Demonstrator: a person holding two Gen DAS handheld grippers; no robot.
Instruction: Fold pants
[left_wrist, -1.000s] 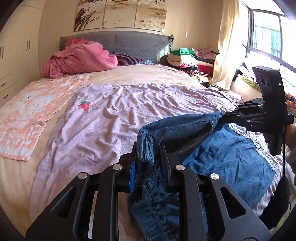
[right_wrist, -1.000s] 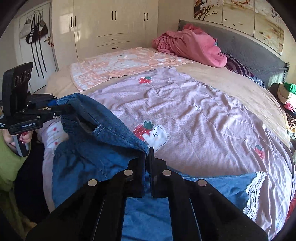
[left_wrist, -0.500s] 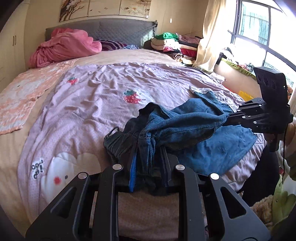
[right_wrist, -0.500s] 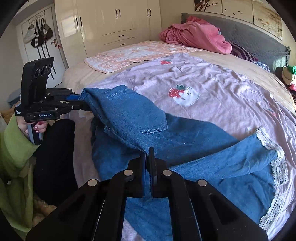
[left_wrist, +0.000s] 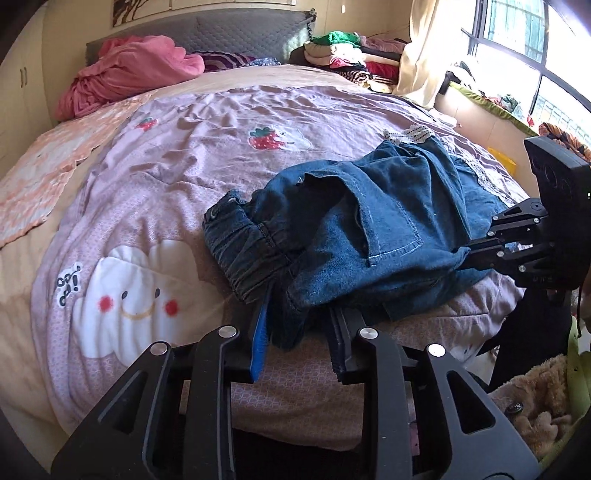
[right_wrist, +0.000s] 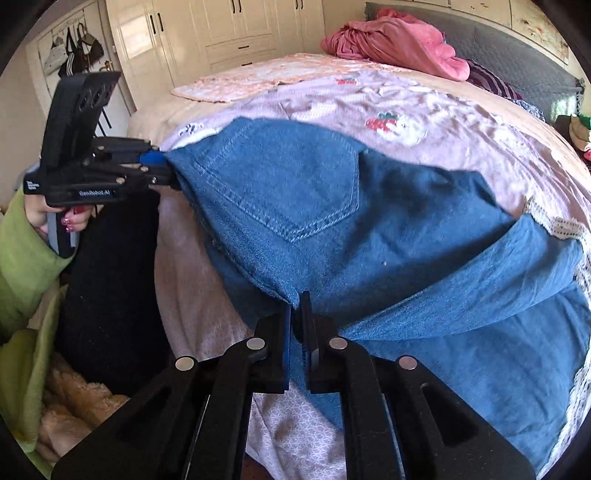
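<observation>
Blue denim pants (left_wrist: 373, 229) with lace-trimmed hems lie near the foot edge of the bed on a pink quilt (left_wrist: 207, 147). My left gripper (left_wrist: 299, 325) is shut on one end of the bunched waistband. It also shows at the left of the right wrist view (right_wrist: 166, 173). My right gripper (right_wrist: 297, 314) is shut on the other end of the waist, and shows at the right of the left wrist view (left_wrist: 469, 254). The seat with its back pocket (right_wrist: 288, 184) is stretched between them; the legs (right_wrist: 480, 295) trail across the quilt.
A pink blanket heap (left_wrist: 129, 74) and a grey headboard (left_wrist: 236, 33) are at the far end. An orange-pink towel (left_wrist: 40, 173) lies on the left side. Folded clothes (left_wrist: 343, 51) are stacked by the window. White wardrobes (right_wrist: 236, 33) stand behind the bed.
Both grippers have pulled back toward the foot edge and lowered, dragging the pants with them. The waist went from lifted and drooping to stretched flatter between the grippers.
</observation>
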